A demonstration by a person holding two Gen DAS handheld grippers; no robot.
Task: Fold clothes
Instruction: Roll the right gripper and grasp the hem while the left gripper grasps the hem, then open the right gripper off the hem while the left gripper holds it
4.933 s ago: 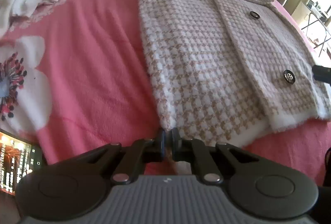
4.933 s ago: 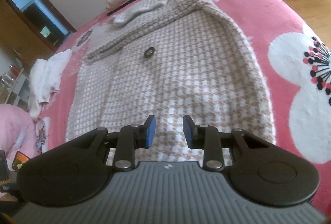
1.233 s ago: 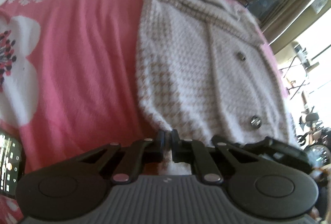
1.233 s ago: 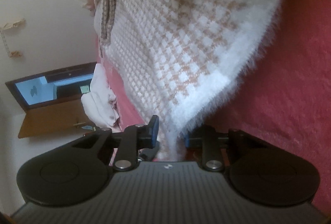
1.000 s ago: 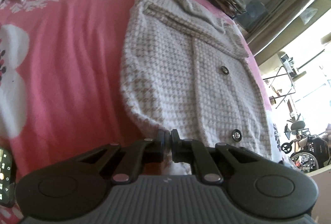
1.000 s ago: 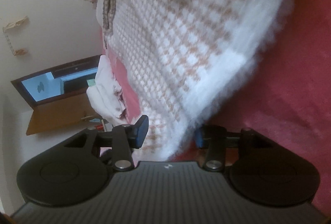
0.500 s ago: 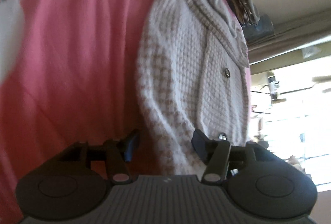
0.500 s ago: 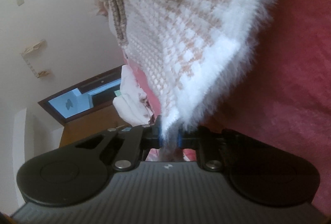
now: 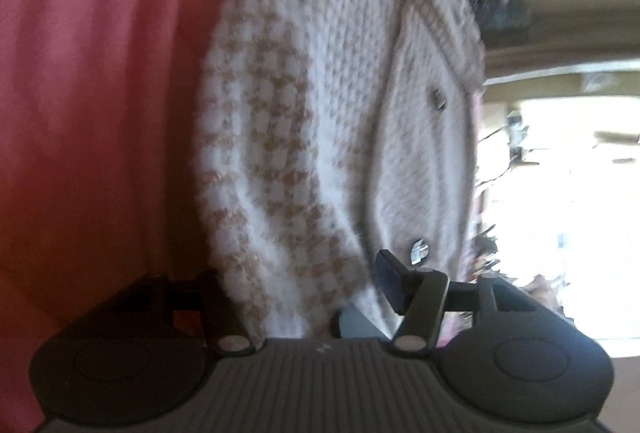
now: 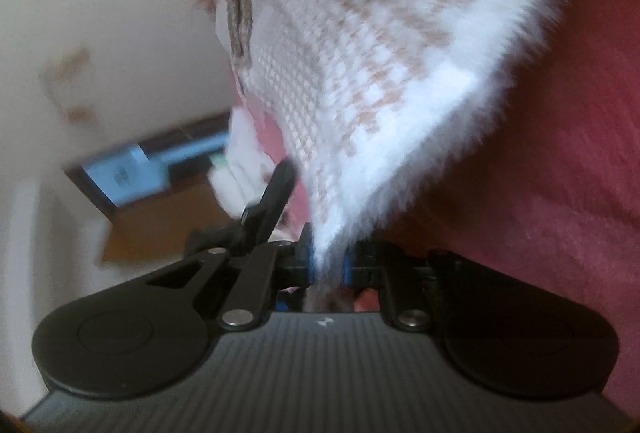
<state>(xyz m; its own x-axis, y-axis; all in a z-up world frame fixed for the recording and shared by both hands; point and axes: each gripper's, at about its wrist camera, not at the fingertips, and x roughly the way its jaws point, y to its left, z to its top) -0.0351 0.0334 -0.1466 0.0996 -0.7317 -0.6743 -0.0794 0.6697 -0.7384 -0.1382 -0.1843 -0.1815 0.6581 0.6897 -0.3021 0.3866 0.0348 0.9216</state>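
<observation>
Left wrist view puts your left gripper [image 9: 304,285] low centre, jaws apart around the cardigan's [image 9: 320,121] hem on the pink bedspread [image 9: 92,105]. Your right gripper [image 10: 329,263] pinches a fuzzy corner, its jaws opening slightly.

Your left gripper [image 9: 298,285], which pinched the hem corner of the jacket [image 9: 320,137] a second ago, now has its jaws spread apart, and the hem lies loose between them, touching neither pad as far as the blur allows. Its view has rolled, so the jacket now runs upward ahead of it with the pink cover [image 9: 92,105] to its left.

Your right gripper [image 10: 329,265] was apart around the fuzzy corner [image 10: 400,137] a second ago; its blue pads [image 10: 308,265] now clamp that corner, though the jaws are easing slightly wider.
</observation>
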